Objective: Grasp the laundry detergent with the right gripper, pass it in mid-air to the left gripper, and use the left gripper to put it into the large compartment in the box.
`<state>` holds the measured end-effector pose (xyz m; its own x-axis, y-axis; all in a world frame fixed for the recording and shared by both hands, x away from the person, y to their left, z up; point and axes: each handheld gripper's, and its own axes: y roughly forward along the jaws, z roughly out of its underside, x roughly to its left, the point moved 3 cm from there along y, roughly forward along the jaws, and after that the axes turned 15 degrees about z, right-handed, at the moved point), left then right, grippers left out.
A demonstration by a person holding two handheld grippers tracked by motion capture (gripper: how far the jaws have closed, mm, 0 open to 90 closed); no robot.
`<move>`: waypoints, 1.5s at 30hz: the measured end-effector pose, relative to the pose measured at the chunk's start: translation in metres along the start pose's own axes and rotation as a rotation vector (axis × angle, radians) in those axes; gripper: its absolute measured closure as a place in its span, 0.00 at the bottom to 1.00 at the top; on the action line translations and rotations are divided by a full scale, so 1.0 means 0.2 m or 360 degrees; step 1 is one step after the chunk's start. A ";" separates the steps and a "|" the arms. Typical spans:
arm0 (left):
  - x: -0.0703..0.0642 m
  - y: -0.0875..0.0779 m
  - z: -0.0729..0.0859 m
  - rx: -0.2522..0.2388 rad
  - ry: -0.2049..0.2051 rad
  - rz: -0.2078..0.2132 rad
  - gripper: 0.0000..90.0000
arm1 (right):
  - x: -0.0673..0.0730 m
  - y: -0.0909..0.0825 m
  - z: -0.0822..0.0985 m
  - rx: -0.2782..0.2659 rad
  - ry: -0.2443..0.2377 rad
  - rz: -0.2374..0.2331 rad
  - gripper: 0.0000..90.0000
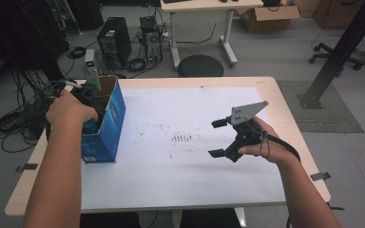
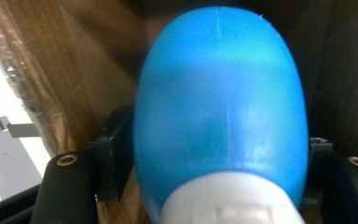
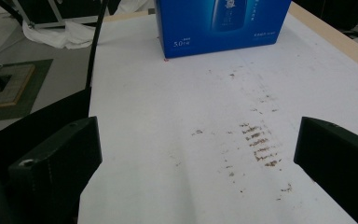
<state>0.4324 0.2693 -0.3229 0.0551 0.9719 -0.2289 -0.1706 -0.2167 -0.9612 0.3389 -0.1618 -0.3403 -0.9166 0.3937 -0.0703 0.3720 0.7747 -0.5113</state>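
High view. We list a table (image 1: 294,142) covered by a white sheet (image 1: 180,166), with brown smudges (image 1: 183,138) at mid-frame. At left of centre stands an open blue box (image 1: 105,128). The left hand (image 1: 69,110) reaches into its top from the left, holding the left gripper (image 1: 89,102), whose tips are hidden inside. At right of centre the right hand (image 1: 268,145) holds the right gripper (image 1: 218,137) above the sheet, jaws spread wide, nothing between them. Beyond the table, on the floor, we note a computer tower (image 1: 114,42) and a black round stool (image 1: 200,65).

Left gripper view. A blue bottle (image 2: 221,107) with a white cap (image 2: 228,205) at the bottom edge takes the centre, lying between the two jaws inside the brown cardboard of the box (image 2: 65,70). No earlier picture is at hand. We cannot tell whether the pads press on the bottle.

Right gripper view. Both black jaws stand far apart at lower left and lower right, released. Between them lie the sheet (image 3: 168,116) and smudges (image 3: 258,140). The box (image 3: 221,23) stands at the top centre, well apart.
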 end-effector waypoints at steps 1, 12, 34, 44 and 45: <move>0.00 0.00 0.00 0.0003 0.0002 -0.0001 0.35 | 0.00 0.00 0.00 0.0000 -0.0002 0.0002 0.01; -0.02 -0.04 0.02 -0.0029 0.0005 0.0010 0.34 | 0.01 0.01 -0.01 -0.0014 -0.0008 -0.0010 0.01; -0.08 -0.14 0.07 -0.0071 0.0034 0.0005 0.27 | 0.02 0.00 -0.03 -0.0029 -0.0023 -0.0020 0.01; -0.15 -0.22 0.10 -0.0098 0.0088 0.0001 0.24 | 0.02 -0.01 -0.04 -0.0036 -0.0031 -0.0018 0.01; -0.16 -0.23 0.11 -0.0105 0.0087 -0.0004 0.23 | 0.02 -0.01 -0.04 -0.0038 -0.0032 -0.0019 0.01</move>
<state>0.4178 0.2507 -0.2673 0.1095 0.9663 -0.2329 -0.1050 -0.2217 -0.9694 0.3355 -0.1580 -0.3325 -0.9237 0.3744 -0.0815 0.3641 0.7911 -0.4915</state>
